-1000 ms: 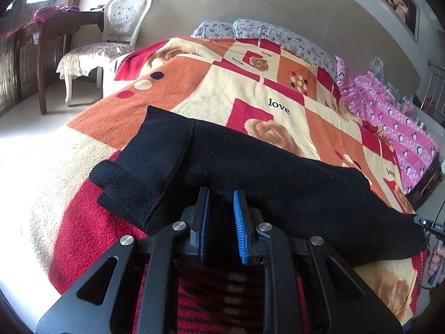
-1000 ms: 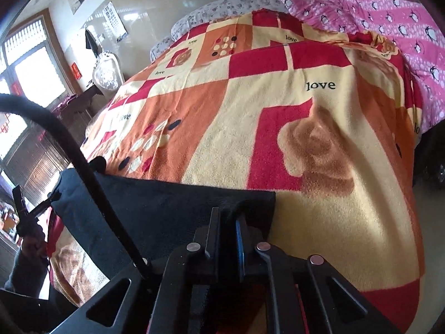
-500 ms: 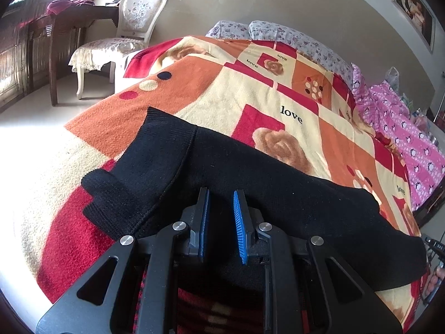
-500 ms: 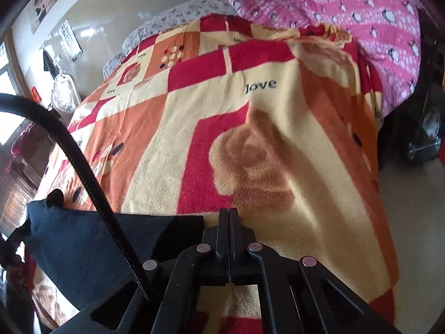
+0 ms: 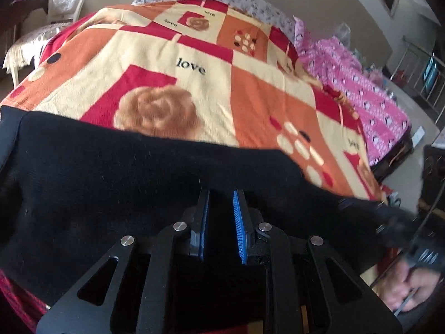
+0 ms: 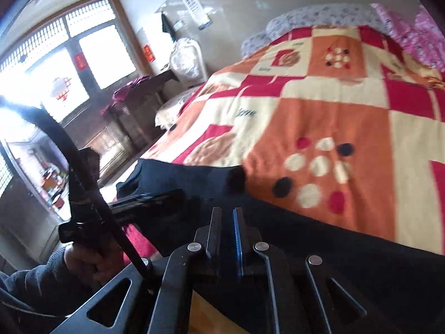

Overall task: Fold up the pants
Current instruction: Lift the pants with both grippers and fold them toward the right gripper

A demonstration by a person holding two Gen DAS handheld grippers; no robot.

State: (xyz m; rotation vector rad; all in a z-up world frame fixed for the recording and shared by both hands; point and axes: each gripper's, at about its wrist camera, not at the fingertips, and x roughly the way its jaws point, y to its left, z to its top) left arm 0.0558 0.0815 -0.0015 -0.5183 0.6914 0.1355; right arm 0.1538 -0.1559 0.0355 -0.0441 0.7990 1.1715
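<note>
Bed [image 5: 389, 161] — patchwork blanket [image 5: 250, 97], black pants [image 5: 125, 181].

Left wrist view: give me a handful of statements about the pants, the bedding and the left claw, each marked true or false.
1. The black pants lie across a blanket printed with "love". True.
2. The blanket is plain blue. False: it is a patchwork of orange, red and cream.
3. The left claw has blue pads. True.
4. The pink quilt lies to the left of the blanket. False: it lies to the right.
5. The left claw hangs free over bare blanket. False: black pants fabric sits between its pads.
</note>
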